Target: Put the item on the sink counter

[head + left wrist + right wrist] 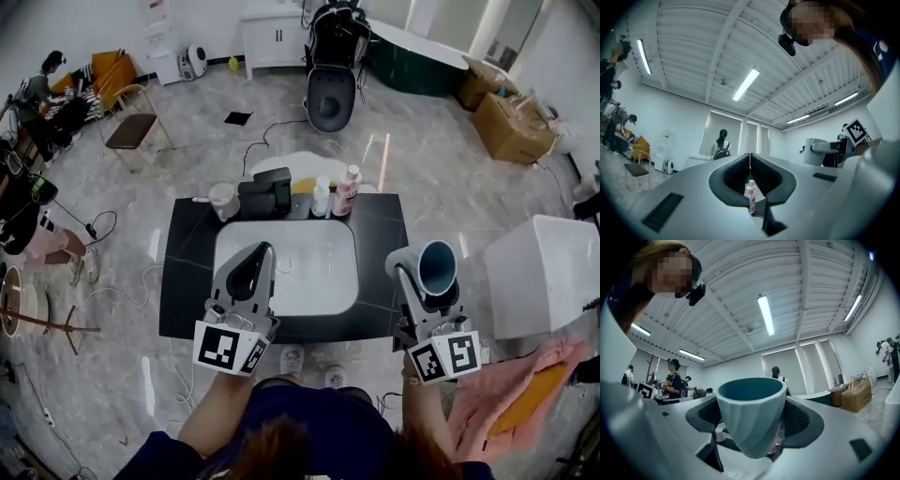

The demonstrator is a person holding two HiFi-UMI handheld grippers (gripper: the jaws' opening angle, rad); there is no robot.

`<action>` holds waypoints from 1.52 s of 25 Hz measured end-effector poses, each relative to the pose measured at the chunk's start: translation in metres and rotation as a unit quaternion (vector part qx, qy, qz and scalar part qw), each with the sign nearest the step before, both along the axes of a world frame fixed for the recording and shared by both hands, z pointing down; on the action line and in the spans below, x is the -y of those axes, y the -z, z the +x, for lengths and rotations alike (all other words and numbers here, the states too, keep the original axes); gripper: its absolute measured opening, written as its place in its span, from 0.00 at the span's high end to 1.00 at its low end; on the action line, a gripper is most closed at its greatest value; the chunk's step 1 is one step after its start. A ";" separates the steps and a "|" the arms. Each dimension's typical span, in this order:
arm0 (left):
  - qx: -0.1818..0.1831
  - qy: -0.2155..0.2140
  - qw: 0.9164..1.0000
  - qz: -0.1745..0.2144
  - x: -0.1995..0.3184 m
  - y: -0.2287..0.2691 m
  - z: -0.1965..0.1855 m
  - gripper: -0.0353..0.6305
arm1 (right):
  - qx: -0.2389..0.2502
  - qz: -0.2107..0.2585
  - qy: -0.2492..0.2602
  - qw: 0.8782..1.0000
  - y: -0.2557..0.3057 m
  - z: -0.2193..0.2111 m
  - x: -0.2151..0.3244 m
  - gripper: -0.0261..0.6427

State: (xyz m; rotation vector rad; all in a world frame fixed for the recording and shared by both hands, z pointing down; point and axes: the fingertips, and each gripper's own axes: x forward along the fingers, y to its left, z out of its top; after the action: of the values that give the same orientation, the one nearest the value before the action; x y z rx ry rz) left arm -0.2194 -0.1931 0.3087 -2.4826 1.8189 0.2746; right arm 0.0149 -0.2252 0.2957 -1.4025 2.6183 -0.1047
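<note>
Steeply from above, a pale marbled floor (187,150) fills the room, with a brown chair (134,128) and seated people at the far left. At centre stands a black counter (187,281) with a white sink basin (286,272) sunk into it. Along its back edge stand a white mug (223,201), a black block (264,195), a small white bottle (322,197) and a pink bottle (348,190). Beyond them is a black salon chair (331,75).

The left tool (258,262) hovers over the basin's front left, jaws pressed together with nothing between them. The right tool (424,274) pinches a teal cup (437,268), mouth up, at the counter's right front corner. Whether the cup is over the counter or just past its edge is hard to judge.

Further right are a dark green tub (417,61), cardboard boxes (511,122), a white box (544,272) and a pink cloth (506,394).
</note>
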 end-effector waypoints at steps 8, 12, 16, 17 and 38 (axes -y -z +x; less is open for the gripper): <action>0.007 -0.070 0.997 -0.013 0.042 -0.023 -0.005 0.91 | 0.006 -0.021 -0.067 0.998 -0.030 -0.002 0.011 0.36; 0.003 -0.084 0.996 -0.025 0.052 -0.035 -0.003 0.91 | 0.003 -0.034 -0.076 0.996 -0.041 -0.003 0.015 0.36; -0.002 -0.087 0.995 -0.039 0.059 -0.051 0.002 0.91 | -0.003 -0.045 -0.077 0.996 -0.054 0.000 0.021 0.36; -0.003 -0.087 0.995 -0.042 0.060 -0.054 0.004 0.91 | -0.005 -0.050 -0.076 0.996 -0.058 0.001 0.023 0.36; -0.006 -0.085 0.989 -0.118 0.088 -0.149 0.045 0.91 | -0.067 -0.139 -0.044 0.987 -0.219 0.014 0.067 0.36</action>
State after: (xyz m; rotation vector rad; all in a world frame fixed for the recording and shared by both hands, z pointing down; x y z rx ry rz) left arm -0.1741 -0.2808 0.4580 -2.8072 1.7363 0.0831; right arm 0.0291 -0.2923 0.5151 -1.6648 2.7276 -0.3910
